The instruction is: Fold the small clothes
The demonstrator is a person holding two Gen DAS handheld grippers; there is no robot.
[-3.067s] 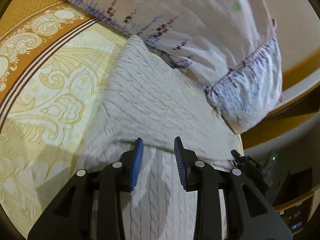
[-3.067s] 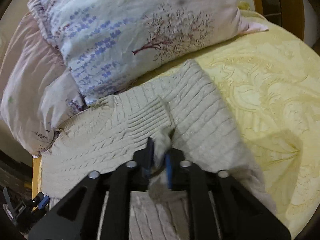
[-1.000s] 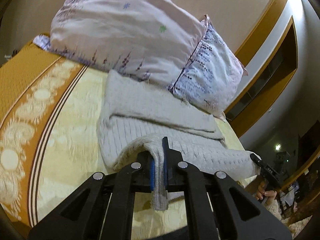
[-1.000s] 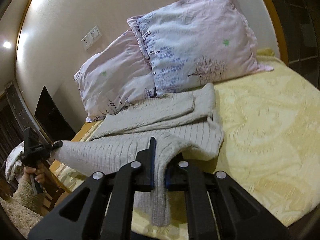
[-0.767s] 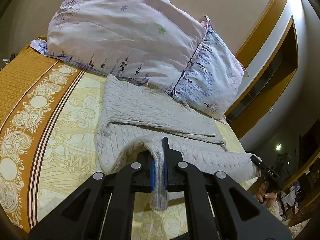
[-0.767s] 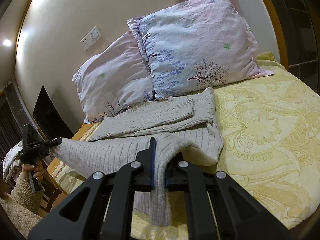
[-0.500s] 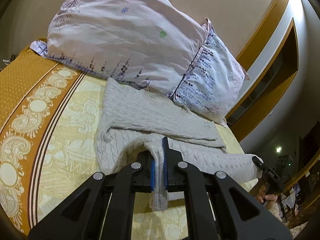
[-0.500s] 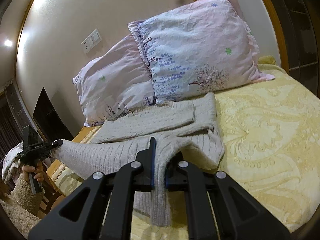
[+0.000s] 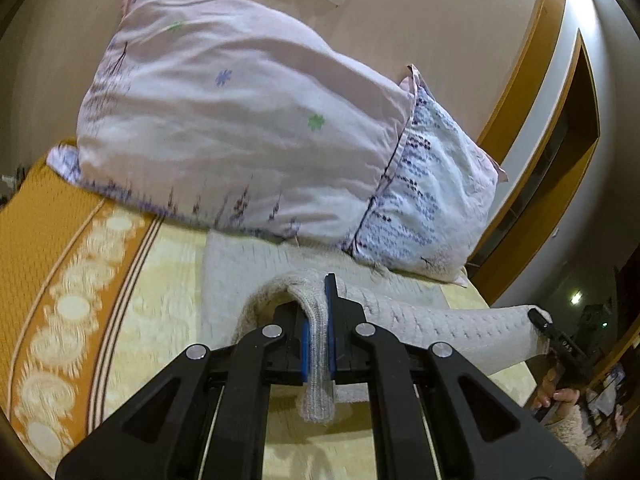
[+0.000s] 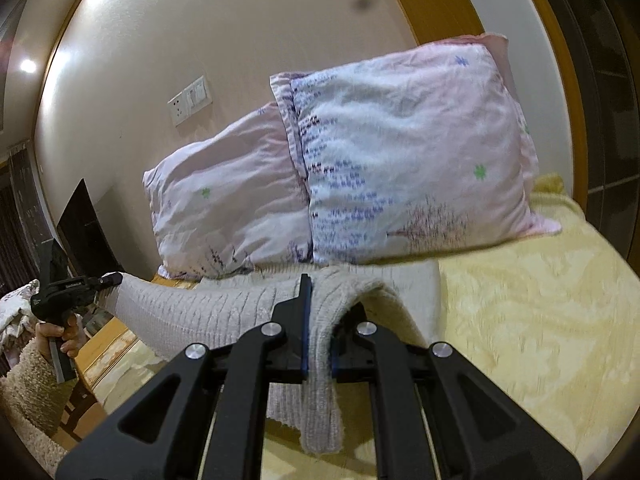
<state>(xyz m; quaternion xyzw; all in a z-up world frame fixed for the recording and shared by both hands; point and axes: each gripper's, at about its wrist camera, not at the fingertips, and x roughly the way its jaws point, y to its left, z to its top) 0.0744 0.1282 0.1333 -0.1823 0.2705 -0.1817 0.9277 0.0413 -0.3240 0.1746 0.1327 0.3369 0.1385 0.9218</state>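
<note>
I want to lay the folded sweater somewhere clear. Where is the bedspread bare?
Bare bedspread lies beside the sweater, below the patterned pillow; another bare strip is the orange border. It is crowded under both pillows, where the sweater sits.

Bedroom interior: a bed with a pale yellow patterned bedspread (image 10: 540,320) bordered by an orange ornamental band (image 9: 60,280), and two floral pillows (image 9: 240,128) (image 10: 408,160) propped side by side against a plain beige wall (image 10: 200,20). A white switch-and-socket plate (image 10: 191,100) sits on the wall above the pillows, beside curved wooden trim (image 9: 524,60). A ceiling light (image 10: 28,66) glows at upper left in the right wrist view.
</note>
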